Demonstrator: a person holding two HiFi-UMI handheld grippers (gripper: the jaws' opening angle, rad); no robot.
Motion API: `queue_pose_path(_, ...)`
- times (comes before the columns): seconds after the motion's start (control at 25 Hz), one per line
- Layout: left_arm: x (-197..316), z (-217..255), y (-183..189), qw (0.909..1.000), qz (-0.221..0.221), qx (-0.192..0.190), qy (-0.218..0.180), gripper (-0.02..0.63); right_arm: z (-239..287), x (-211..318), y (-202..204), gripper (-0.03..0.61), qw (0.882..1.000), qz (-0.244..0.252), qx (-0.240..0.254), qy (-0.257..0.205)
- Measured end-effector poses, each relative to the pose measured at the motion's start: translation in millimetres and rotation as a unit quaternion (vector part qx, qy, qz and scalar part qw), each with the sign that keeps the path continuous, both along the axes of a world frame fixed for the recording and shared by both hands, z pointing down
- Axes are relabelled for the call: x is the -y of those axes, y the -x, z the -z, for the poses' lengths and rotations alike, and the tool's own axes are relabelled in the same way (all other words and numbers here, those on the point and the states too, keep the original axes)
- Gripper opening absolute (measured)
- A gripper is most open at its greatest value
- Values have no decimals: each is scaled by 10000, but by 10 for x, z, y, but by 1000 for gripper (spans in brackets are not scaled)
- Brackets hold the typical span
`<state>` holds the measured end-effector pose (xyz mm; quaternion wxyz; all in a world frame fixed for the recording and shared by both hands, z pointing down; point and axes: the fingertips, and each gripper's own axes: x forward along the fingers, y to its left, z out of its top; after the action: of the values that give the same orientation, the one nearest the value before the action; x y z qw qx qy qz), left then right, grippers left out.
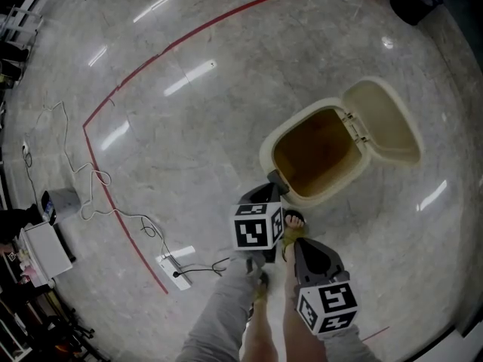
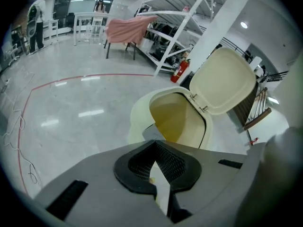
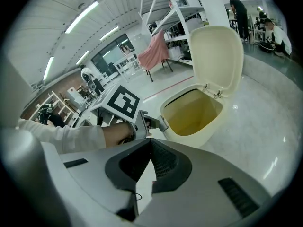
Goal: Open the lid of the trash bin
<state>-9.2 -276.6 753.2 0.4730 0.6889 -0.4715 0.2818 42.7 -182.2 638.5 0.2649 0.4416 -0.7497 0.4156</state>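
Trash bin [image 1: 321, 197]: cream, at 1 o'clock from the person's feet.
Lid [image 1: 381, 123]: raised, hinged at the bin's 2 o'clock edge.
Left claw [image 2: 155, 141]: pinched together, empty, just beside the bin's 7 o'clock rim.
Right claw [image 3: 151, 140]: pinched together, empty, nearer the person's legs.

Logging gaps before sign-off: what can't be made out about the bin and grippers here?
Bin bottom: both gripper views, behind its front wall.
Lid outer face: every view, turned away.
Bin base: left gripper view, behind that gripper's body.
Whether the left gripper touches the rim: head view, too small.
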Motion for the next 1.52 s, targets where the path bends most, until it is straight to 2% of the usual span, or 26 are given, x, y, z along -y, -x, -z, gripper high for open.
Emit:
queue_pose_path(0.72,-15,-25,-13,9998,-193,46,75,6,58,19,-71,-3,9999,-96,-119,-73)
queue_pose_path(1.04,4,11,-21,10000,-14,6,74,6,127,-19,-45,-3,9998,-123,-86,-162)
queue_pose_path(1.24,-62,78,-35,9995,144,-188,229,6,218,-60,-67,-3,9995,-181,-129,-202)
queue_pose_path(1.52,-158,390,-77,9992,129,-385,53,6,297,-108,-160,-3,9986,-348,-273,-299)
